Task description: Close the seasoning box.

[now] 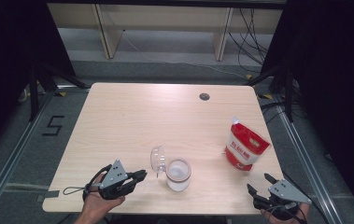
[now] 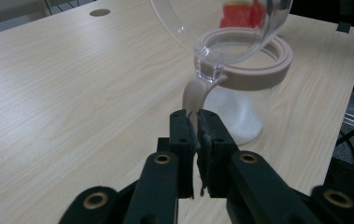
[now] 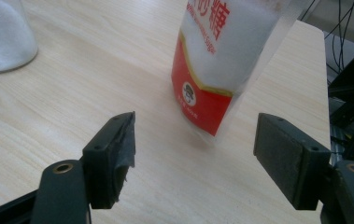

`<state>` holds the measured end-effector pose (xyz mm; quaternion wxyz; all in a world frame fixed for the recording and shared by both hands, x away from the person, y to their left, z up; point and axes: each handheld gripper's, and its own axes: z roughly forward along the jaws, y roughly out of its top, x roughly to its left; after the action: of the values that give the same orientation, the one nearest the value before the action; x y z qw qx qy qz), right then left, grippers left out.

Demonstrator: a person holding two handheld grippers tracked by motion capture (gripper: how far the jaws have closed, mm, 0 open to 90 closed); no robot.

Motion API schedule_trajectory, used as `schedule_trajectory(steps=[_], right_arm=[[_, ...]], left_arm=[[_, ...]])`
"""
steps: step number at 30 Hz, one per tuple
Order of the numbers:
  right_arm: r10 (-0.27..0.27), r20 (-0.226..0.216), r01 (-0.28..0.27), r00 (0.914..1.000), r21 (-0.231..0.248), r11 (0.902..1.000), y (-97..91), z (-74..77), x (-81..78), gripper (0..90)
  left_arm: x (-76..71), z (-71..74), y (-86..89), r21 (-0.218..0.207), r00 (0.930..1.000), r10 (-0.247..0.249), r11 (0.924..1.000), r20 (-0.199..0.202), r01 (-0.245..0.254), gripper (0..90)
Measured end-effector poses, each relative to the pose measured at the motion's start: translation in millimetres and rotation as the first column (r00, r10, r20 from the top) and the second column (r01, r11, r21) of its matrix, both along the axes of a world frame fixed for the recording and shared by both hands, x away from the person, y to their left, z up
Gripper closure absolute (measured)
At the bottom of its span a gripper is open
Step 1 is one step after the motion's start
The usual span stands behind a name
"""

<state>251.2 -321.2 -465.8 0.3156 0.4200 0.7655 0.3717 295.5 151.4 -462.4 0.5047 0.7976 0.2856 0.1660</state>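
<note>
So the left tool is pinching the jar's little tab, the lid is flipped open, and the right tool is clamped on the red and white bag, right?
Not quite: the right tool isn't clamped on the red and white bag. The right gripper view shows its jaws wide open, with the bag standing apart beyond them. The rest holds: the left tool pinches the jar's tab, and the lid is flipped open.
</note>
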Motion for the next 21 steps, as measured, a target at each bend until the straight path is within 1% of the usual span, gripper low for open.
schedule_trajectory(steps=[1, 2, 3, 4, 5, 6, 7, 8, 9, 10, 11, 12, 13, 14, 15, 16, 17, 18, 19, 20, 21], right_arm=[[0.002, 0.01, -0.002, 1.0, -0.007, 1.0, -0.3, -0.7, 0.9, 30.6], [0.006, 0.011, -0.006, 0.9999, -0.011, 0.9999, -0.5, -0.8, 1.3, 30.6], [0.009, 0.013, -0.009, 0.9999, -0.006, 0.9999, 0.1, -1.0, 1.4, 30.5], [0.006, 0.005, -0.006, 1.0, -0.017, 0.9998, 0.4, -0.5, 0.8, 30.6], [0.008, 0.004, -0.007, 1.0, -0.018, 0.9998, 0.9, -0.4, 0.7, 30.6], [0.01, 0.014, -0.01, 0.9998, -0.021, 0.9997, 1.3, -0.2, 0.9, 30.5], [0.014, 0.007, -0.013, 0.9999, -0.015, 0.9998, 2.4, -0.6, 1.1, 30.6], [0.026, -0.004, -0.026, 0.9996, -0.012, 0.9996, 2.8, -0.6, 1.3, 30.5], [0.016, 0.007, -0.016, 0.9999, -0.025, 0.9996, 2.4, -0.2, 0.8, 30.6], [0.016, 0.015, -0.016, 0.9998, -0.027, 0.9995, 2.5, -0.6, 1.1, 30.5], [-0.008, -0.028, 0.008, 0.9996, 0.009, 0.9999, 5.8, -1.3, -1.9, 30.6], [0.017, 0.014, -0.017, 0.9998, -0.032, 0.9993, 2.6, -1.2, 1.5, 30.6], [0.021, 0.01, -0.021, 0.9997, -0.031, 0.9993, 2.8, -1.3, 1.5, 30.6], [0.019, -0.001, -0.019, 0.9998, -0.025, 0.9995, 3.4, -1.4, 1.0, 30.6], [0.02, -0.005, -0.02, 0.9998, -0.025, 0.9995, 3.7, -1.4, 0.9, 30.6], [0.025, -0.012, -0.025, 0.9996, -0.017, 0.9995, 4.3, -1.6, 0.9, 30.6], [0.024, -0.001, -0.024, 0.9997, -0.036, 0.9991, 4.1, -1.7, 1.2, 30.6], [0.026, -0.008, -0.026, 0.9996, -0.03, 0.9992, 5.1, -2.1, 1.3, 30.6], [0.034, -0.008, -0.034, 0.9994, -0.036, 0.9988, 5.2, -2.5, 2.0, 30.6], [0.024, -0.002, -0.024, 0.9997, -0.031, 0.9992, 6.4, -2.8, 1.7, 30.6], [0.033, 0.004, -0.033, 0.9994, -0.045, 0.9985, 5.5, -2.4, 2.6, 30.6]], left_arm=[[0.4, 1.8, -0.8, 0.014, 0.9999, -0.003, 0.9999, 0.013, 0.003, 86.8], [0.0, 2.1, -3.0, 0.003, 1.0, -0.002, 1.0, 0.004, 0.002, 87.9], [0.3, 3.6, -4.3, 0.02, 0.9999, -0.009, 0.9998, 0.009, 0.009, 88.5], [1.4, 3.8, -5.2, 0.024, 0.9995, -0.025, 0.9994, 0.021, 0.024, 88.9], [0.1, 4.1, -6.9, 0.022, 0.9999, -0.011, 0.9997, 0.008, 0.011, 88.9], [1.0, 4.3, -7.6, 0.023, 0.9997, -0.022, 0.9995, 0.013, 0.022, 88.9], [1.7, 4.4, -8.5, 0.022, 0.9992, -0.029, 0.9993, 0.027, 0.029, 89.0], [0.5, 4.4, -10.2, 0.008, 0.9998, -0.017, 0.9998, 0.012, 0.017, 89.0], [1.6, 5.3, -10.5, 0.021, 0.9992, -0.029, 0.9994, 0.027, 0.028, 89.0], [1.5, 5.8, -11.7, 0.018, 0.9993, -0.031, 0.9994, 0.02, 0.031, 89.0], [1.8, 6.4, -12.7, 0.021, 0.999, -0.035, 0.9992, 0.029, 0.034, 89.0], [2.4, 7.4, -13.7, 0.024, 0.9984, -0.044, 0.9988, 0.037, 0.043, 89.0], [1.4, 7.8, -15.0, 0.014, 0.9991, -0.033, 0.9994, 0.025, 0.033, 89.0], [1.4, 9.3, -15.1, 0.027, 0.9989, -0.037, 0.999, 0.031, 0.036, 89.0], [0.8, 9.5, -16.7, 0.011, 0.9992, -0.036, 0.9993, 0.019, 0.035, 88.9], [1.5, 10.5, -16.6, 0.022, 0.9986, -0.044, 0.9988, 0.028, 0.043, 88.8], [1.6, 11.0, -17.4, 0.023, 0.9985, -0.047, 0.9987, 0.029, 0.046, 88.8], [1.5, 11.1, -18.5, 0.016, 0.9985, -0.046, 0.9988, 0.029, 0.045, 88.7], [1.0, 11.6, -19.7, 0.012, 0.9988, -0.045, 0.9989, 0.021, 0.044, 88.6], [1.7, 12.4, -19.8, 0.019, 0.9982, -0.052, 0.9985, 0.03, 0.052, 88.6], [1.4, 12.8, -20.8, 0.014, 0.9982, -0.052, 0.9986, 0.029, 0.052, 88.6]])
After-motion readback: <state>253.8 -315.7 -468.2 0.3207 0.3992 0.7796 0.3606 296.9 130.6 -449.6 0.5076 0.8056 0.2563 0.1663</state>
